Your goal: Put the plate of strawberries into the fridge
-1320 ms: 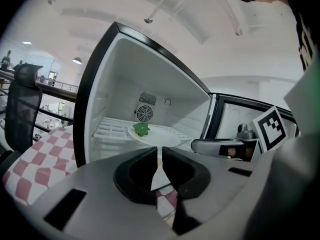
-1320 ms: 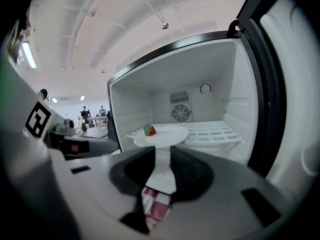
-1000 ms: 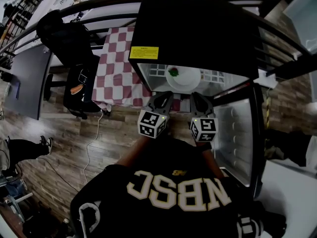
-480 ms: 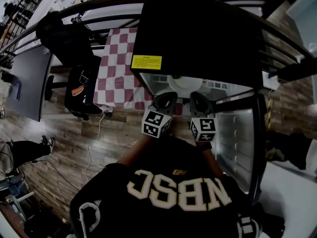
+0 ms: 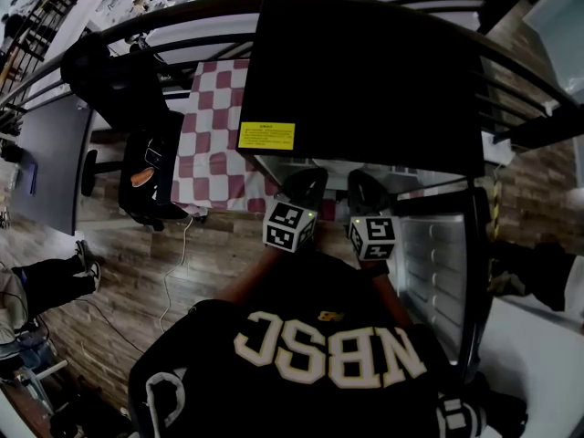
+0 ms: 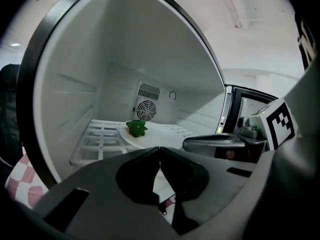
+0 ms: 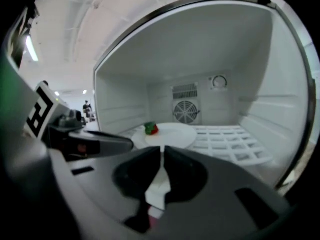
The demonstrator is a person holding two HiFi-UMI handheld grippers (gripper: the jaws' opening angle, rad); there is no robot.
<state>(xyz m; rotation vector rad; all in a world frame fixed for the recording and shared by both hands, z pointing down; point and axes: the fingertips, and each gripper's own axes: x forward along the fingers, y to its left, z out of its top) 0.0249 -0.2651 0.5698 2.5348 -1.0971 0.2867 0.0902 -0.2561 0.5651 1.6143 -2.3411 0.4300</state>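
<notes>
**Item 1. Left gripper [image 6: 160, 150].** The jaws are shut tip to tip and nothing is held between them. It is pointed into the open fridge, slightly downward.

**Item 2. Right gripper [image 7: 163, 153].** It is set just beside the left one, at its 3 o'clock. The jaws are drawn together to a hairline slit and are empty. It is also aimed into the fridge.

**Item 3. Plate [image 6: 159, 134].** White and round, it is seen at 12 o'clock beyond both pairs of jaws, apart from them. It is set on the wire shelf [image 6: 97, 140] inside the fridge compartment.

**Item 4. Strawberry [image 7: 151, 129].** Red with a green leafy top, it is placed near the plate's rim, at 11 o'clock from either gripper's jaws. Only one is made out.

**Item 5. Fridge [image 5: 365, 71].** It has a black outer shell and a white lining. A round fan grille [image 7: 186, 112] is fitted in the back wall at 12 o'clock, behind the plate. The door [image 5: 438, 263] is swung open at the person's 3 o'clock. A yellow label [image 5: 266, 135] is stuck at the top front edge.

**Item 6. Checked cloth [image 5: 210, 144].** Red and white, it is spread at 9 o'clock of the fridge in the head view.
</notes>
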